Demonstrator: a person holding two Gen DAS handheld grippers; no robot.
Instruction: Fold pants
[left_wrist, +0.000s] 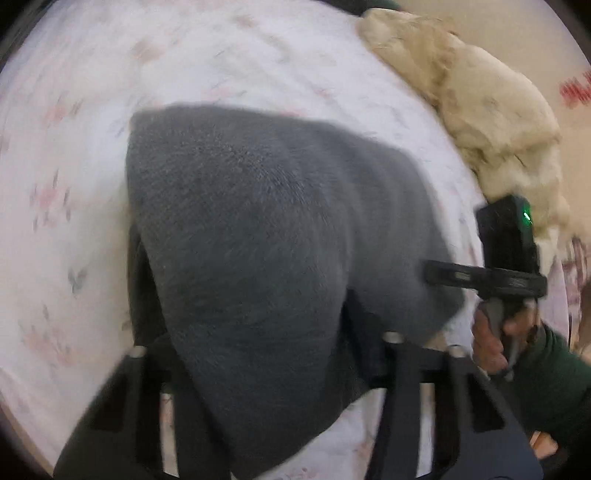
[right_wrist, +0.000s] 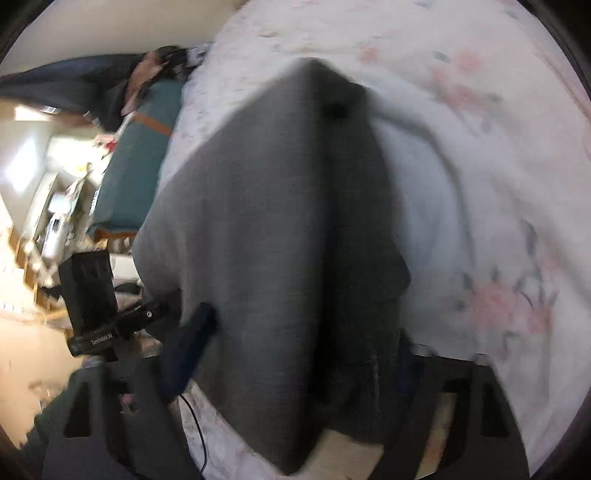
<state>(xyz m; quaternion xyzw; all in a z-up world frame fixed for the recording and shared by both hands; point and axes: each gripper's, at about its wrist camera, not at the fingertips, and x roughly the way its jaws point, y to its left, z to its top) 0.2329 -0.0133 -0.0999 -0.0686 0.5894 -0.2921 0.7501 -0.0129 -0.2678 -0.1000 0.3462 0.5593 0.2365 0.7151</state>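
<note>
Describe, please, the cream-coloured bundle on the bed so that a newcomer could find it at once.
Start from the floral bedsheet in the left wrist view and go past the grey pants to the bed's far right edge. There lies the crumpled cream blanket, the only pale, lumpy, unpatterned heap.

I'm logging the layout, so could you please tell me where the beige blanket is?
The beige blanket shows only in the left wrist view, bunched at the upper right on the floral bedsheet, beyond the grey pants.

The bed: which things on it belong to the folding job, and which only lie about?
For the job: grey pants, left gripper, right gripper.
Lying about: beige blanket, teal cushion; floral sheet only underneath.
</note>
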